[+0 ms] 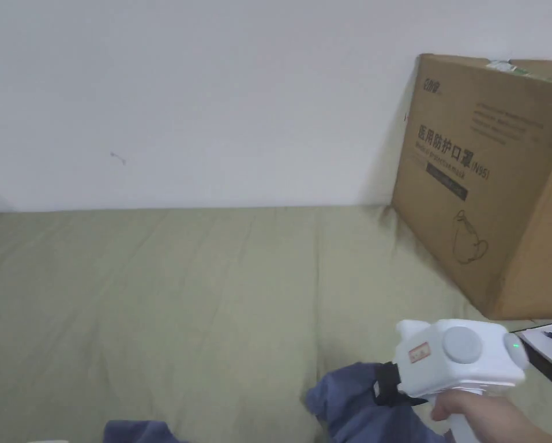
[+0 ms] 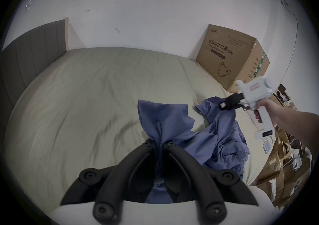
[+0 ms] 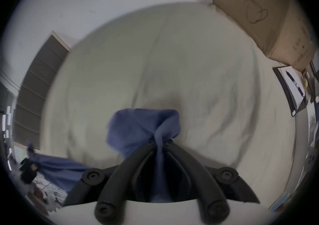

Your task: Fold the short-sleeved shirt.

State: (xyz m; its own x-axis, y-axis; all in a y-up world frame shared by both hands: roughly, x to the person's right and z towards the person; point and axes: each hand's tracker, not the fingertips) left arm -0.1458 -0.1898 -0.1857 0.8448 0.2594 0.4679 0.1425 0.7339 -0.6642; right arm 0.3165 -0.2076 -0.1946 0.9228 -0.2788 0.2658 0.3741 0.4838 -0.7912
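Nearby, a cardboard box [image 1: 488, 179] stood on the green bed [image 1: 182, 300]; both the left gripper [image 2: 159, 144] and the right gripper [image 3: 159, 143] pinched the crumpled blue shirt [image 2: 215, 135].

The shirt [image 2: 198, 135] is a plain blue-violet with no print, and the bed sheet [image 1: 211, 300] under it is a plain pale olive green. The right gripper [image 1: 384, 383] has a white body with a grey round button and black jaws; the left gripper [image 2: 159, 144] has black jaws too. The cardboard box [image 1: 488, 184] is brown with dark print, the wall [image 1: 211, 98] white, the headboard [image 2: 31, 52] grey with stripes.
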